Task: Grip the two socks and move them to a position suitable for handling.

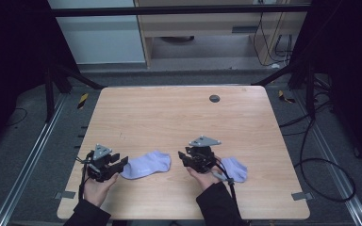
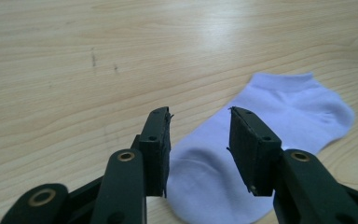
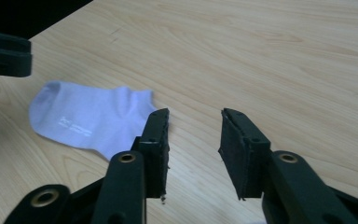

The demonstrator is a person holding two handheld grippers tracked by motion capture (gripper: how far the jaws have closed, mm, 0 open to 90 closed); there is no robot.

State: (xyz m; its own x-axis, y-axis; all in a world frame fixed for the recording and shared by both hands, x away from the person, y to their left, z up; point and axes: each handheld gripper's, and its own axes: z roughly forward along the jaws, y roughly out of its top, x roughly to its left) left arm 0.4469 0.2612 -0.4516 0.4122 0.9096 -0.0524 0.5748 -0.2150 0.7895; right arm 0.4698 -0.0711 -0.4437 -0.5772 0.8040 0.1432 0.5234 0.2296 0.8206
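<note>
Two pale lavender ankle socks lie flat on the wooden table (image 1: 169, 117). One sock (image 1: 147, 165) (image 2: 279, 116) (image 3: 88, 119) rests between my hands. My left gripper (image 1: 121, 165) (image 2: 199, 119) hovers over its near end, jaws open, pads not pressing on the cloth. My right gripper (image 1: 184, 159) (image 3: 193, 119) is open with bare wood between its jaws, just right of that sock. The second sock (image 1: 236, 169) lies behind my right hand, partly hidden by it and the cable.
A dark round grommet (image 1: 214, 98) sits near the table's far edge. The left gripper's jaw (image 3: 4, 53) juts in at the top left of the right gripper view. Cables (image 1: 320, 160) trail over the floor to the right of the table.
</note>
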